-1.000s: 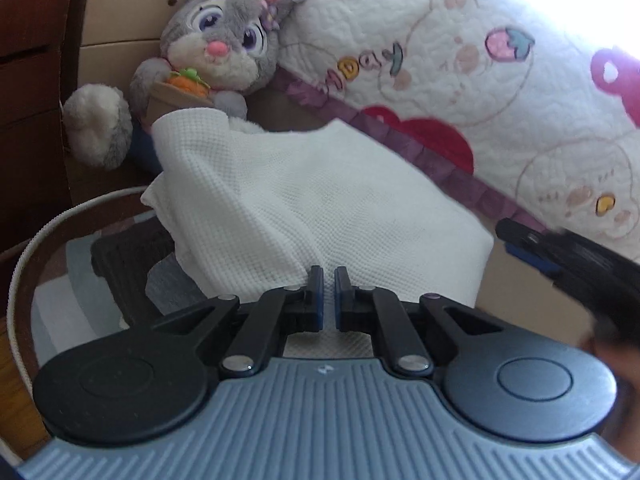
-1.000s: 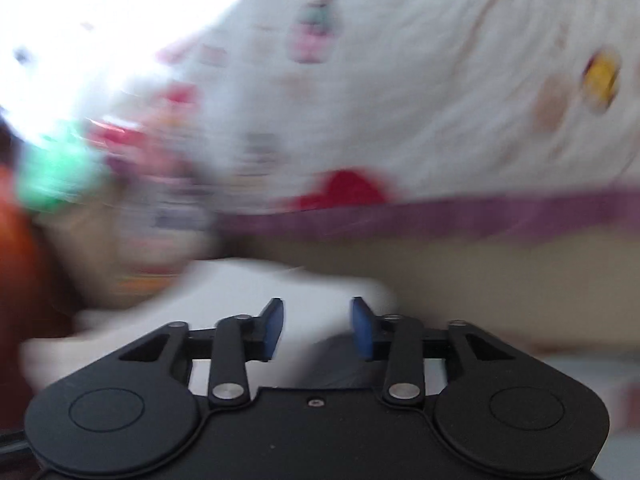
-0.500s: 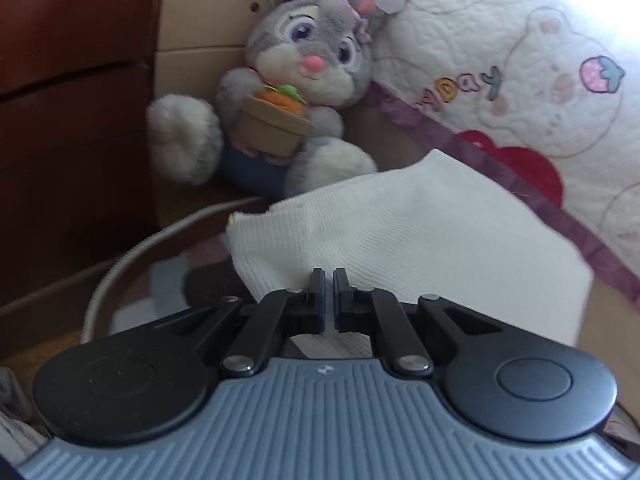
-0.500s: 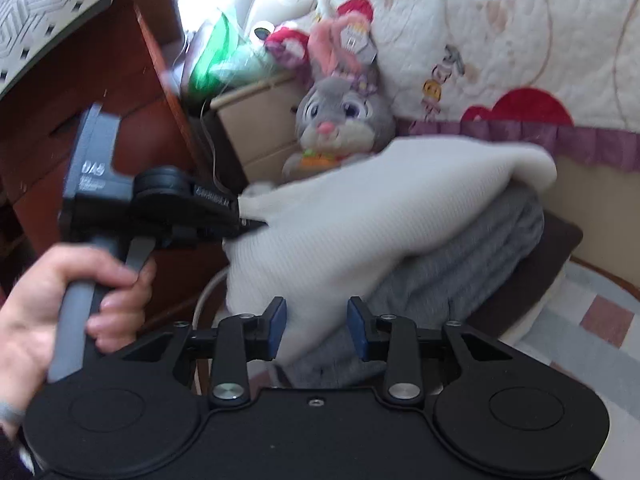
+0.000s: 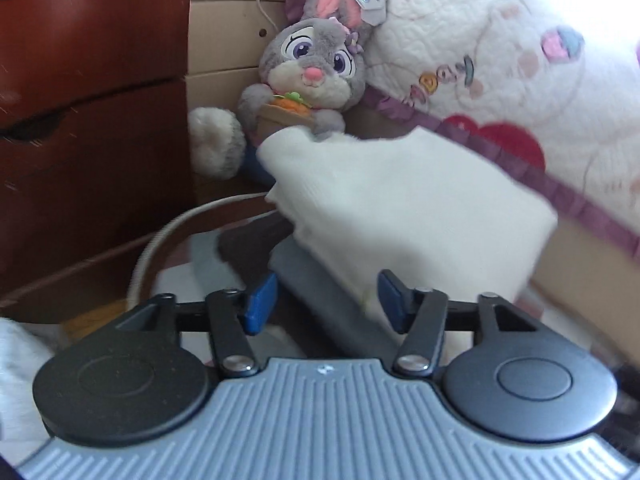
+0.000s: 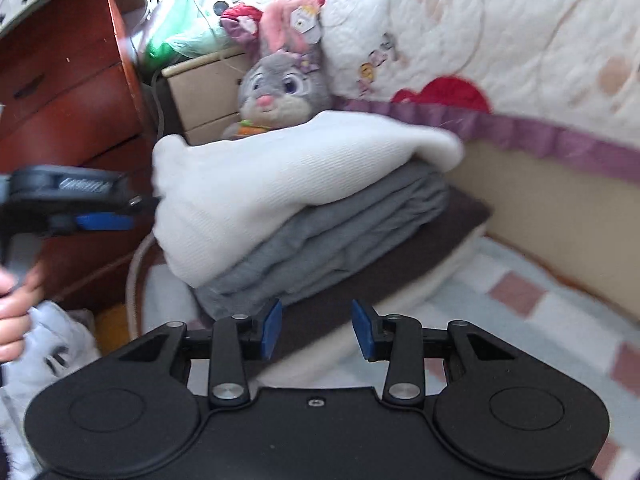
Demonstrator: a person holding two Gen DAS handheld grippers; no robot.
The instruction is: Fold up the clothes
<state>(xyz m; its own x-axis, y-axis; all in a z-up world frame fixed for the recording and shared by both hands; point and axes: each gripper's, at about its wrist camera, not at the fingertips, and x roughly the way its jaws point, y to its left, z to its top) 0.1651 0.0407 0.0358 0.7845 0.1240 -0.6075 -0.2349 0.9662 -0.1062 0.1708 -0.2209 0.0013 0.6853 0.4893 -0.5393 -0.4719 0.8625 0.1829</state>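
Observation:
A folded white knit garment (image 6: 280, 184) lies on top of a folded grey garment (image 6: 340, 236), which rests on a dark brown folded piece (image 6: 408, 276). In the left wrist view the white garment (image 5: 400, 208) fills the middle, with the grey garment (image 5: 320, 276) under its near edge. My left gripper (image 5: 328, 300) has its jaws opening. The white edge lies just ahead of them and the pads press on nothing. From the right wrist view that left gripper (image 6: 140, 212) sits at the stack's left end. My right gripper (image 6: 316, 328) is open and empty in front of the stack.
A grey plush rabbit (image 5: 312, 68) sits behind the stack, against a beige cabinet (image 6: 200, 84). A red-brown wooden dresser (image 5: 88, 120) stands at the left and a white quilt with purple trim (image 6: 520, 60) at the right. A checked rug (image 6: 520, 300) covers the floor. A white cable (image 5: 160, 240) loops nearby. A hand (image 6: 12, 312) holds the left gripper.
My left gripper was shut on the white garment's edge. It has opened, let go and drawn back. The white garment now rests on the stack. My right gripper has come closer and lower.

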